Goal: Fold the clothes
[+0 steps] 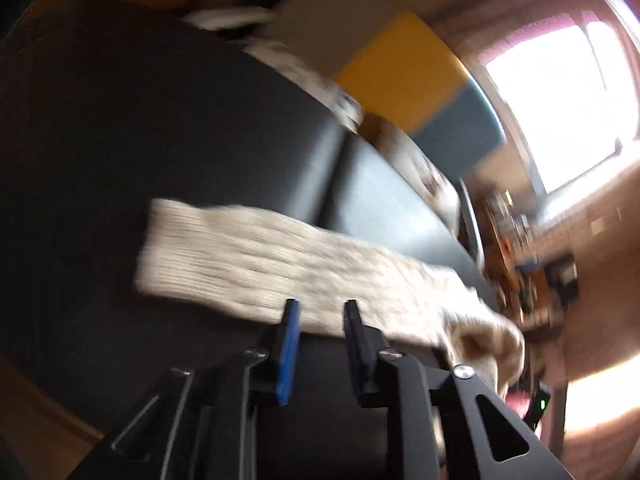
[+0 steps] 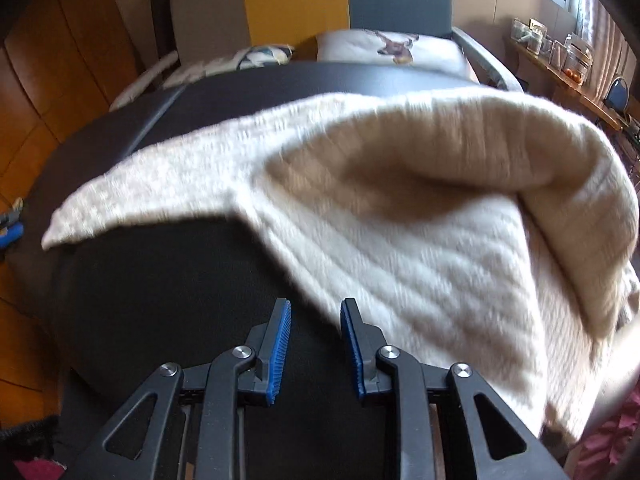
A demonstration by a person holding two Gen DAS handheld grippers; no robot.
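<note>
Across the frame's middle the soft, floppy sweater wants pinching at its hem; both hand-held grippers gape empty.

Black two-finger left gripper and right gripper; blue ribbed pads; triangular cut-outs in linkage arms; silver round screws at pivots

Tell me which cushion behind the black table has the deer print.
The white cushion by the grey-blue chair back, right of centre. The other cushion, further left, carries a dark geometric pattern and no animal.
</note>
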